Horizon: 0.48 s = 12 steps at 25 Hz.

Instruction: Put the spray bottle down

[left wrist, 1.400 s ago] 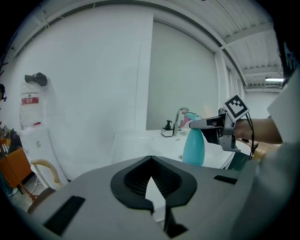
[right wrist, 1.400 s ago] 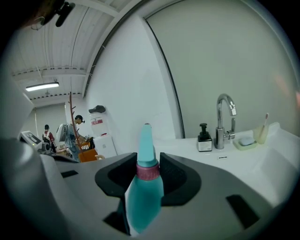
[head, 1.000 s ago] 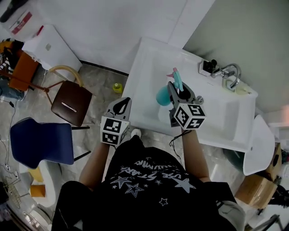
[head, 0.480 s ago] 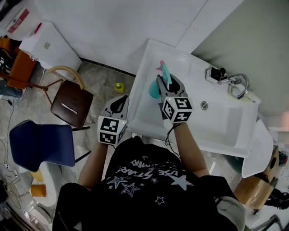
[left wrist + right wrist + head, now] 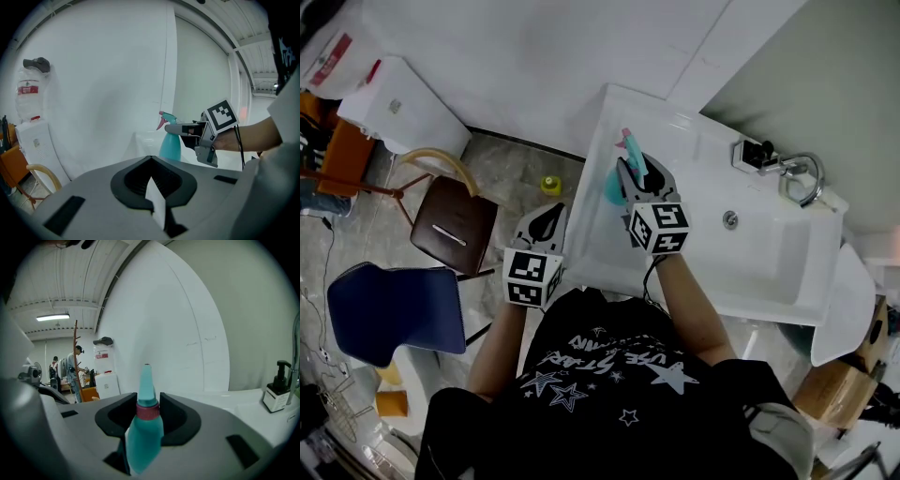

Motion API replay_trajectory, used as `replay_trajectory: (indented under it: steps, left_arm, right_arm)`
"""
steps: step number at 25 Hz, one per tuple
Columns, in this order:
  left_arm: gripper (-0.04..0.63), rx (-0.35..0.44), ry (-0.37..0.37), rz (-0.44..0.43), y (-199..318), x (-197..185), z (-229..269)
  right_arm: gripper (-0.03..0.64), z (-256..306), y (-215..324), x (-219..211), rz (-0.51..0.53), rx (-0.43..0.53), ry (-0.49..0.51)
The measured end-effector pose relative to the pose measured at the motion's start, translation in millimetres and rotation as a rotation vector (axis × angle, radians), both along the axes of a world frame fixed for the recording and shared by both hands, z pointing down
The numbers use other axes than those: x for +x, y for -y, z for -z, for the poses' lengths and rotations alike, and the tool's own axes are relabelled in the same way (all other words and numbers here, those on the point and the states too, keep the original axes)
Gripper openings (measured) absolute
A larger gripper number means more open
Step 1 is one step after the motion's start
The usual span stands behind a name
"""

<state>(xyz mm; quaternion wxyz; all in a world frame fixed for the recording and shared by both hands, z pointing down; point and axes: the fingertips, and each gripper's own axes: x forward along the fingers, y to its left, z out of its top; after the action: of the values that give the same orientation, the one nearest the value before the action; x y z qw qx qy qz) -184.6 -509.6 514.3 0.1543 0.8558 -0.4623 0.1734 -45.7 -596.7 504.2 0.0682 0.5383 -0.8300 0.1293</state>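
Over the sink's (image 5: 750,272) left end, holding the spray bottle (image 5: 613,188) upright.
Clamped at the neck by the right gripper (image 5: 635,174); left gripper (image 5: 546,221) with jaws together, empty, just outside the sink rim.

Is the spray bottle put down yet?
Not yet. Done: the teal spray bottle is already over the left end of the white sink. In hand: the right gripper clamps its neck between the fingers. Left to do: lower it onto the sink top and let go.
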Motion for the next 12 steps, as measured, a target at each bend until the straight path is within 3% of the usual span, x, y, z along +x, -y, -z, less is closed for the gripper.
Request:
replay_trajectory:
  steps: [12]
  left_arm:
    - [0.015, -0.013, 0.009, -0.010, 4.2, 8.0, -9.9]
  right_arm:
    - [0.169, -3.7, -8.6, -4.8, 0.025, 0.022, -0.016]
